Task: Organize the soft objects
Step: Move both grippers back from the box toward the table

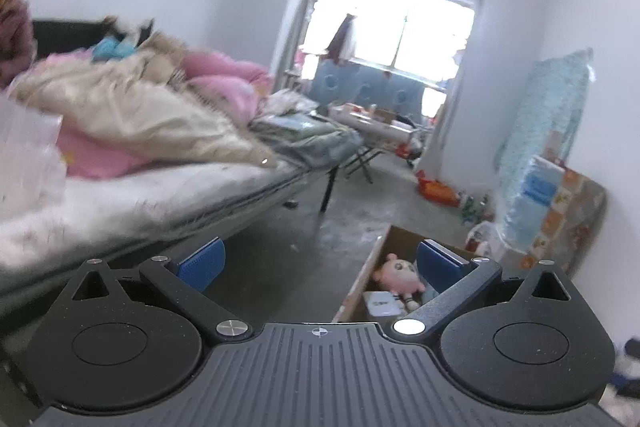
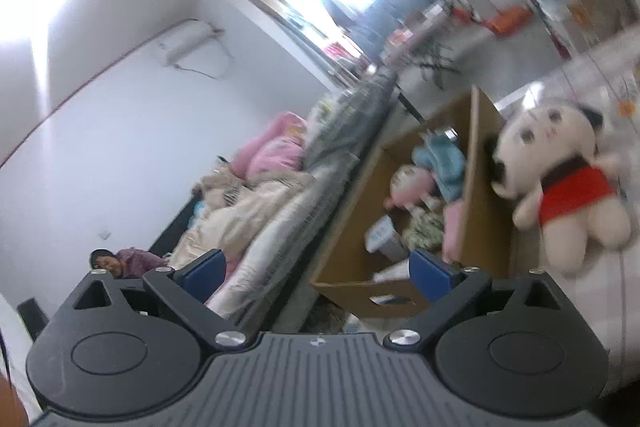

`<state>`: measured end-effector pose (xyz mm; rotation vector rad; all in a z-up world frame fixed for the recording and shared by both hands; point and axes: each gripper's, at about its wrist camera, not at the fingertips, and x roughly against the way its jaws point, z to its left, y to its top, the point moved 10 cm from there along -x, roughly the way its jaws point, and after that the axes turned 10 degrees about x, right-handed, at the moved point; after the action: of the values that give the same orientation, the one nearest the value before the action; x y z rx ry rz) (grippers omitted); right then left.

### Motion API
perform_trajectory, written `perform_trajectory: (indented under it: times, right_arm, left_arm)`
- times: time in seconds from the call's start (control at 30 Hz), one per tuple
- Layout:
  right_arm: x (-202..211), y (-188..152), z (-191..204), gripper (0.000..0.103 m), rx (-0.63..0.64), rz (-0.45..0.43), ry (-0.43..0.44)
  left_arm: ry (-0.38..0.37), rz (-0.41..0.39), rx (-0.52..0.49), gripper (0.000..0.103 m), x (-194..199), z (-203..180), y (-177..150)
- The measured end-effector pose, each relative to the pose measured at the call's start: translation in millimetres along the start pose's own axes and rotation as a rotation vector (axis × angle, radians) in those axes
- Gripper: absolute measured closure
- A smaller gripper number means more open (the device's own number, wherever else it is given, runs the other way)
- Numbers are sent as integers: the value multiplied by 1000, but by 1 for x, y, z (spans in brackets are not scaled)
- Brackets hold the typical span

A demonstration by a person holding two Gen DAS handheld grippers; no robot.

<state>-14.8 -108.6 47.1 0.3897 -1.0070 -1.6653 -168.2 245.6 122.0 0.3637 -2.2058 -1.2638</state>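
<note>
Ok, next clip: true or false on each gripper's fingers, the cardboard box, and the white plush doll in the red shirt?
1. The right gripper has its fingers apart with nothing between them. True.
2. The left gripper grips a toy. False: its fingers are apart and empty.
3. The brown cardboard box is empty. False: a pink plush doll and other soft items lie inside.
4. The white plush doll in a red shirt is outside the box. True.

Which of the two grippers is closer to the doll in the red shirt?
Probably the right. The doll in the red shirt looms large just right of the open right gripper, beyond the cardboard box. The left gripper, open, faces the bed; its view lacks that doll.
</note>
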Motion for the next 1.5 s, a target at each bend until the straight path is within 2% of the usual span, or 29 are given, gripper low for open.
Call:
perform_trajectory:
  times: [0.07,0.27,0.33,0.47,0.63,0.77,0.87,0.93,1.2,1.33,1.43,1.5]
  right_arm:
    - [13,11,11,6,15,-26,13]
    - [45,45,43,6,120,-87,-21]
    - [51,58,49,6,156,-89,-62]
    - [52,82,44,6,224,-86,-198]
    - [46,113,22,6,277,-67,-387]
    - [39,141,-11,6,283,-22,-602]
    - [46,161,-28,6,307,-68,-715]
    - [52,175,-35,6,333,-96,-754]
    - [77,231,-61,6,413,-197,-826]
    - [72,218,-101,6,427,-216,-737]
    - [64,197,-156,6,327,-196,-743]
    - [63,186,-192,6,255,-190,-764]
  left_arm:
    - [-22,7,-34,1,4,-12,4]
    - [-212,-2,-33,0,10,-59,17]
    - [-260,-4,-46,0,6,-77,16]
    - [-334,39,-72,0,-13,-114,2]
    - [-373,92,-75,0,-47,-148,-16]
    - [-443,152,-43,0,-78,-179,-30]
    - [-494,229,-16,0,-95,-208,-44]
    - [-539,269,-31,0,-105,-234,-53]
    - [-663,390,-144,0,-125,-336,-92]
    - [-666,464,-216,0,-147,-375,-129]
    - [-632,557,-258,0,-173,-394,-160]
    - [-580,634,-302,0,-196,-406,-186]
